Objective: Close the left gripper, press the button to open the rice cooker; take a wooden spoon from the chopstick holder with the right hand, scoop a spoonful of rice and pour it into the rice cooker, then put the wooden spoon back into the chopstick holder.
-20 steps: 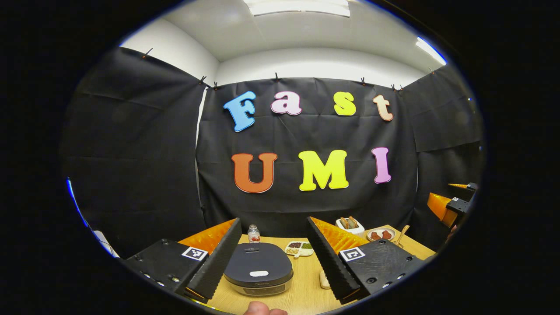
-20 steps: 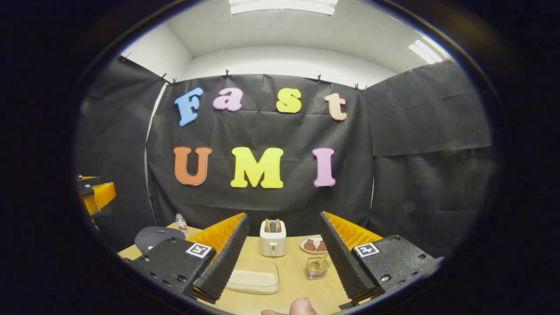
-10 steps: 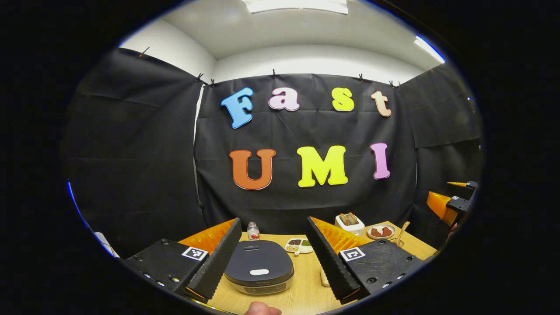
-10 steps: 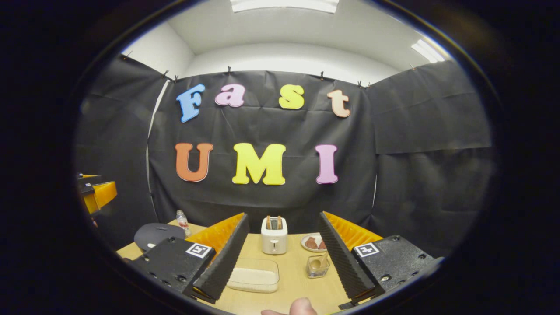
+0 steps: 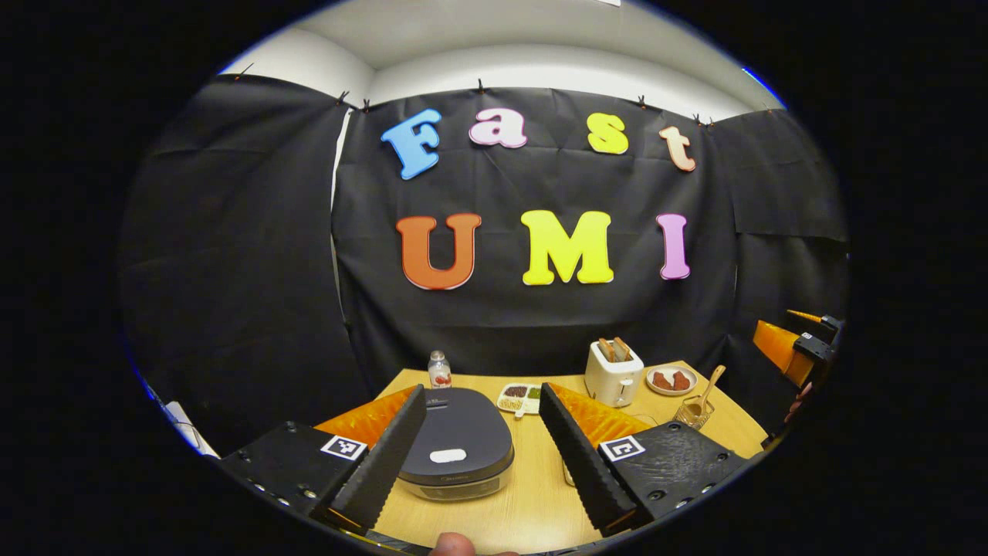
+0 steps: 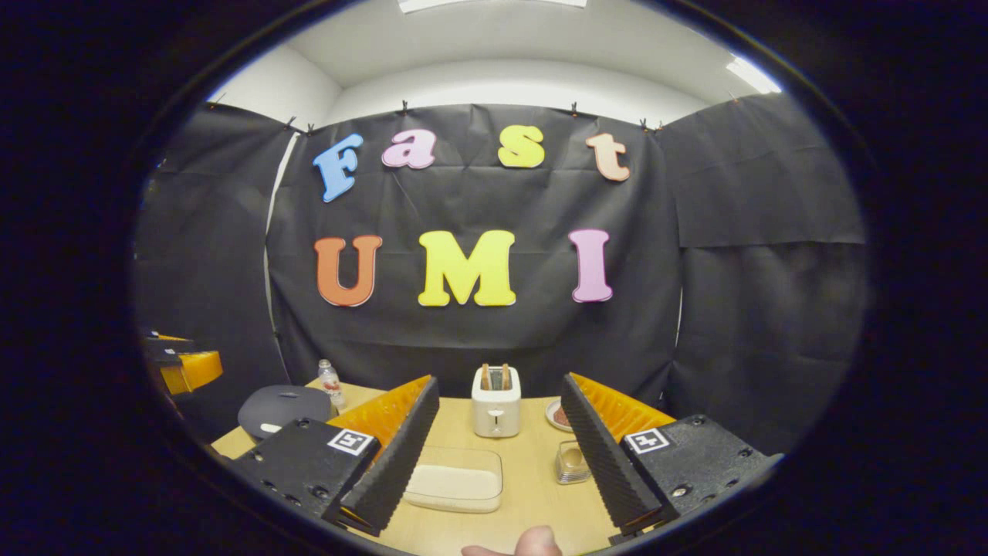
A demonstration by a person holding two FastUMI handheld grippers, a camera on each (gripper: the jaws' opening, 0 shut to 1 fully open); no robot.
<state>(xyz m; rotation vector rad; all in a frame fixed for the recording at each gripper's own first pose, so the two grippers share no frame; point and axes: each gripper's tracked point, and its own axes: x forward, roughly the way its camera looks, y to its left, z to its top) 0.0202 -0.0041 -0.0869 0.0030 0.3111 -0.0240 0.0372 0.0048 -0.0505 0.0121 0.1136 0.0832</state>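
Shift: both your grippers have tipped downward since a second ago, baring more table point(image 5: 532, 502).
Surroundings: toaster point(image 5: 612, 374), small bottle point(image 5: 439, 370), snack tray point(image 5: 520, 398), plate point(image 5: 671, 380) at the back.
Rice cooker point(image 5: 455, 442): lid down, between your left gripper point(image 5: 482, 448) fingers, untouched.
Wooden spoon point(image 5: 710, 382): standing in chopstick holder point(image 5: 693, 411).
Rice dish point(image 6: 455, 489): ahead of your right gripper point(image 6: 494, 455).
Grippers: both spread wide, empty.

The wooden worktop point(image 5: 532, 502) holds a dark rice cooker point(image 5: 457, 442), a small bottle point(image 5: 439, 370), a white toaster point(image 5: 613, 374), a plate point(image 5: 671, 380) and a clear box point(image 6: 455, 479).
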